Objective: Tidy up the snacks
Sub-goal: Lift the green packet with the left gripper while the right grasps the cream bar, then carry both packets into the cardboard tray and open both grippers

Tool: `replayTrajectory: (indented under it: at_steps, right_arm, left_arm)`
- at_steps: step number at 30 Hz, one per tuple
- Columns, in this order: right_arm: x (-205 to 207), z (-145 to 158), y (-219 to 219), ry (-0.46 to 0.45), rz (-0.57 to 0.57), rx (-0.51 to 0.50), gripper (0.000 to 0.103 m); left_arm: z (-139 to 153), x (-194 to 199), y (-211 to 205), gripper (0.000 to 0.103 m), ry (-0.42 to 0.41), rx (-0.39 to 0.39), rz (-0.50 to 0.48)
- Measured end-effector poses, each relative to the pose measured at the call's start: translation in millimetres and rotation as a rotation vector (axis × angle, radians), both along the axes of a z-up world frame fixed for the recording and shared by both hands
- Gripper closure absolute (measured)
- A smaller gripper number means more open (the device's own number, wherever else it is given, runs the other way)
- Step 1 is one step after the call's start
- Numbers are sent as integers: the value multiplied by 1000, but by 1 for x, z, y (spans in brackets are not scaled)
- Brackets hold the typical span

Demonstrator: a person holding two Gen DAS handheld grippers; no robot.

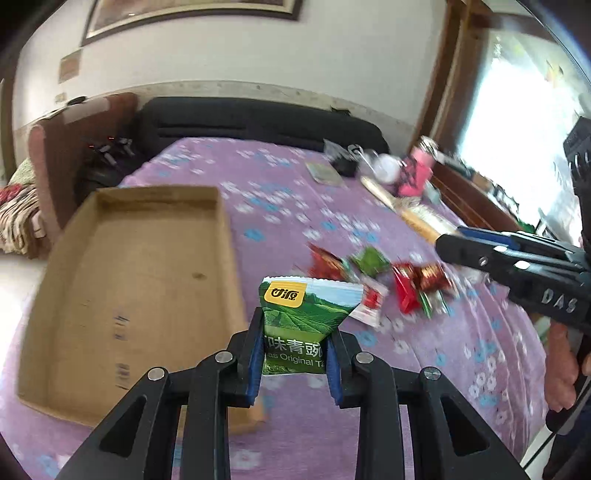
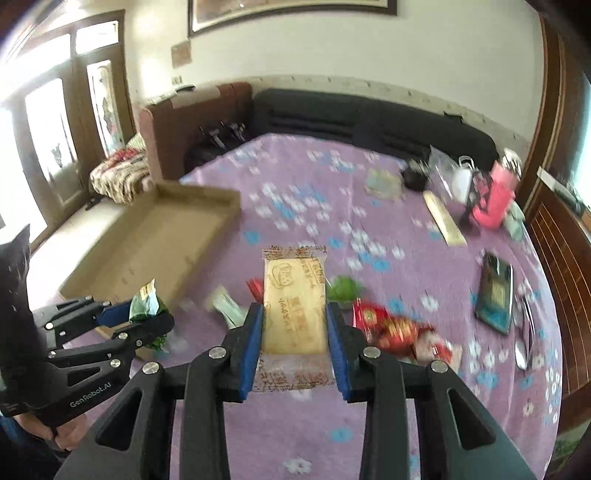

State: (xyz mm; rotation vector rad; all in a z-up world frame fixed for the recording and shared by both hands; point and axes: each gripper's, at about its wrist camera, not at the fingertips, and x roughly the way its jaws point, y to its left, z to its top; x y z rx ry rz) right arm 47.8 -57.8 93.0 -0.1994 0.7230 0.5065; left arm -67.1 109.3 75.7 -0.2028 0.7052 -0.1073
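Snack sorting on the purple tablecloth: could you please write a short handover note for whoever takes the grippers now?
Left gripper: shut on the green pea packet, held above the table.
Right gripper: shut on the tan biscuit packet, also lifted.
Cardboard tray: on the left, nothing in it yet.
Loose snacks: red and green packets in a pile on the tablecloth.
Left to do: both held packets and the pile.

A purple flowered cloth [image 2: 314,192] covers the table. Toward its far right corner sit a pink bottle [image 2: 496,201], a small black pot [image 2: 413,177] and a white cup [image 2: 463,181] — all blurred. Beyond the table stand a black sofa [image 2: 369,122] and a brown armchair [image 2: 192,122] — above them, a framed picture [image 2: 291,13] hangs on the wall.
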Motion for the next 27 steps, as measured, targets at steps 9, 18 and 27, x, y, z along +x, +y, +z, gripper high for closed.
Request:
replayTrajectory:
  at_steps: [9,18,27]
  right_arm:
    - [4,79,66,-84,121,163,70]
    - [10,-14,136,120,197,188,70]
    - [-5,-67,169,162,237,94,70]
  left_arm:
    - [45,-9,78,74,-101,24,171]
    - [-9,-6,118,74,21,62,273]
    - [-42,2,121,73,82,103,292]
